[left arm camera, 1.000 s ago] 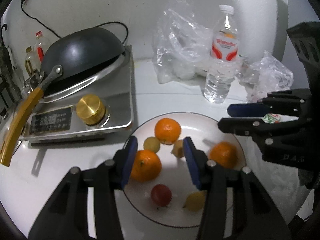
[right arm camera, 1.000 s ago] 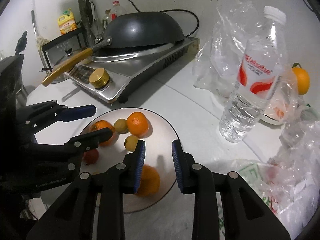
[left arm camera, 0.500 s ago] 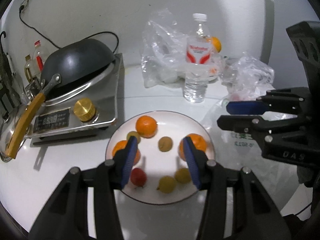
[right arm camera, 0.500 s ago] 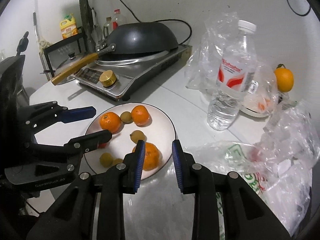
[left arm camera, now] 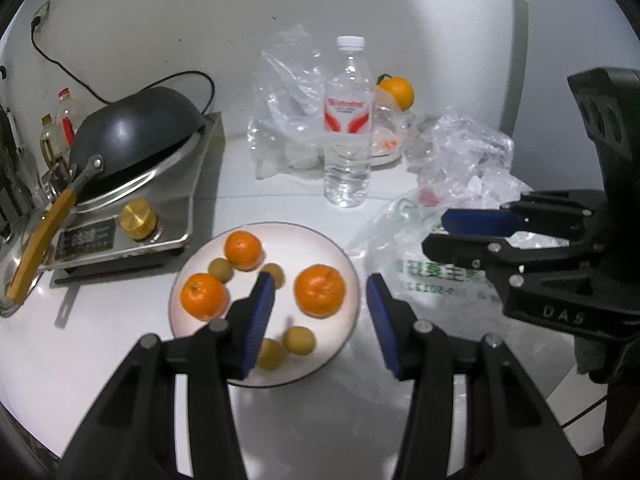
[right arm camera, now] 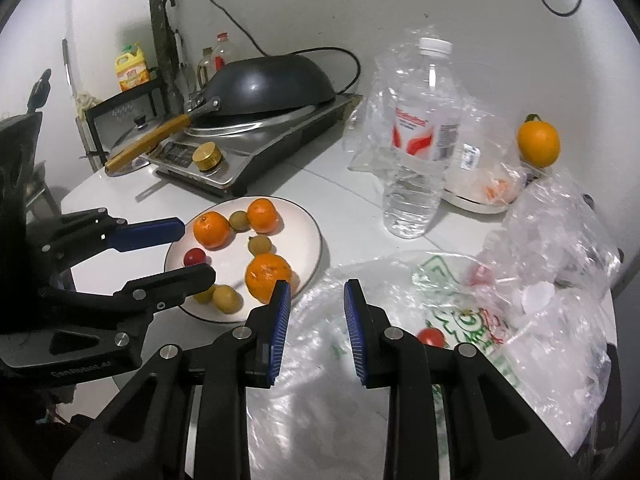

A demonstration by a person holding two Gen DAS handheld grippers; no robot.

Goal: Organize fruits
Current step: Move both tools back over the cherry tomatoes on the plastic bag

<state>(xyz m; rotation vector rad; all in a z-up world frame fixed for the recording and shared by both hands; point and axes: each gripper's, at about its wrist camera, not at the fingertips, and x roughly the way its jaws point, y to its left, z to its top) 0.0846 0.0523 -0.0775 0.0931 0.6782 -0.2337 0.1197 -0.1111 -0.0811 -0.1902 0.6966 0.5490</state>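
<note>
Item: white plate (left arm camera: 348, 336) on the white counter (left arm camera: 100, 344), carrying three oranges, several small yellow-green fruits and one small red fruit (right arm camera: 195, 256), the last visible only from your right wrist. Nearest orange (left arm camera: 319, 290) sits by the plate's right edge, framed between the fingers of your left gripper (left arm camera: 319, 312), which hangs above it part-open and empty, the pads clear of the fruit. Your right gripper (right arm camera: 316, 322) is narrow, a slim gap between the pads and nothing held; it hovers over the printed plastic bag (right arm camera: 460, 320) just right of the plate. Still loose: a small red fruit (right arm camera: 431, 336) lying in the bag close to your right fingertips, another reddish shape deeper in the crumpled plastic that is too blurred to name, and one stemmed orange (right arm camera: 538, 145) at the back, perched by a shallow dish behind the water bottle (right arm camera: 420, 140). Unrelated stock: wok on an induction cooker (left arm camera: 132, 208), left. Step in hand, as judged: between picks, with most fruit already gathered on the plate and both tools free. Next move, as judged: spread your right jaws before descending, since they look too narrow for the bag's red fruit, and come down cleanly so the pads meet fruit rather than film. Risk: slippery plastic bunching between the pads, and a round fruit rolling away.
</note>
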